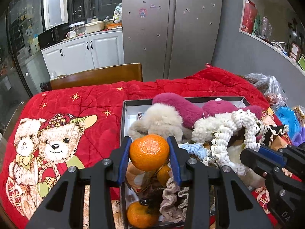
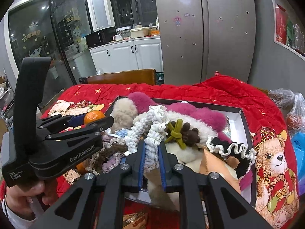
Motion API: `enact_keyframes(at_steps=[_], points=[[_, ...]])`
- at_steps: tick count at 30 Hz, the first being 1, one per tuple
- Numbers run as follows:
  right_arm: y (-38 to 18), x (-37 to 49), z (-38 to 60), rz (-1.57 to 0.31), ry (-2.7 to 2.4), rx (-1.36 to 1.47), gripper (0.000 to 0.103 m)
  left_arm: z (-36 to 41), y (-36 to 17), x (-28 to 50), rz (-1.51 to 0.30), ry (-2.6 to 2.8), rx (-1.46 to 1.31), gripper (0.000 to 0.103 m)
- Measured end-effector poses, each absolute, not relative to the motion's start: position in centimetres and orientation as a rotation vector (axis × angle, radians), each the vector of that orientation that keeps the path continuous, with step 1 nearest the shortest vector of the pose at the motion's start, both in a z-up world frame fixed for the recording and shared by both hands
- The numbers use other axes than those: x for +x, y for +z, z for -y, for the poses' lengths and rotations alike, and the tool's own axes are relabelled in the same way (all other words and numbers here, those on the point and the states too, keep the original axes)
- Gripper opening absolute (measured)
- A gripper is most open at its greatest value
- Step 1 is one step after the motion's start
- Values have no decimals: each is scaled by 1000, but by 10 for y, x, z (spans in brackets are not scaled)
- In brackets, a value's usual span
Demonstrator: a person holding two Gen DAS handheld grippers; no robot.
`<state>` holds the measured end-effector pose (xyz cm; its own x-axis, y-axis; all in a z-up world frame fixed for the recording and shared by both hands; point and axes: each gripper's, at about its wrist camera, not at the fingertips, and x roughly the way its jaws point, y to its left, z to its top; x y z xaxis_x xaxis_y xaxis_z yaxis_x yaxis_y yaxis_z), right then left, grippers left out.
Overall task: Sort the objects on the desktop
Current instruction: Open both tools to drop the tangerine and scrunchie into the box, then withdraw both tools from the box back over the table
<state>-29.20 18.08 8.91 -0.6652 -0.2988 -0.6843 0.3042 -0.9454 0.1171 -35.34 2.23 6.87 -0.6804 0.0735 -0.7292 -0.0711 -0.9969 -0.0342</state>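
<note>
My left gripper (image 1: 149, 148) is shut on an orange tangerine (image 1: 149, 152) and holds it above the near left corner of a black-rimmed box (image 1: 124, 114). It also shows in the right wrist view (image 2: 91, 120) with the tangerine (image 2: 94, 116). My right gripper (image 2: 151, 152) is shut on a white crocheted scrunchie (image 2: 152, 133) that lies on the pile in the box (image 2: 246, 126). Its black fingers (image 1: 255, 155) show in the left wrist view. Two more tangerines (image 1: 142, 214) lie low in the box.
The box holds pink and cream plush toys (image 1: 171, 112), a black-and-white frilled scrunchie (image 2: 228, 148) and other scrunchies. It sits on a red teddy-bear quilt (image 1: 66, 124). Plastic bags (image 1: 274, 89) lie at the right. A wooden chair back (image 1: 95, 76) stands behind.
</note>
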Motion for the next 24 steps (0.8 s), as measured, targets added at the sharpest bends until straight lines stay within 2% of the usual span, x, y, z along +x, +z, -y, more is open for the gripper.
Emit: enact_keyframes(at_steps=[1, 2, 3, 4, 5, 6, 10, 24], points=[[89, -292, -182, 1, -2595, 1065, 15, -22, 69, -353, -1, 2812, -1216, 42], [90, -292, -183, 12, -2594, 1065, 23, -23, 71, -353, -5, 2817, -1205, 47], [91, -292, -183, 15, -2593, 1063, 29, -23, 72, -352, -7, 2818, -1199, 65], [92, -291, -183, 14, -2596, 1056, 47, -23, 74, -351, -11, 2824, -1190, 82], [95, -290, -183, 13, -2606, 1045, 64, -23, 76, -349, -14, 2845, -1168, 84], [97, -289, -182, 12, -2615, 1033, 69, -22, 79, -348, -16, 2861, -1154, 88], [105, -283, -181, -24, -2644, 989, 70, -21, 84, -346, -19, 2858, -1145, 89], [108, -284, -188, 22, -2625, 990, 70, -18, 96, -340, 10, 2844, -1138, 89]])
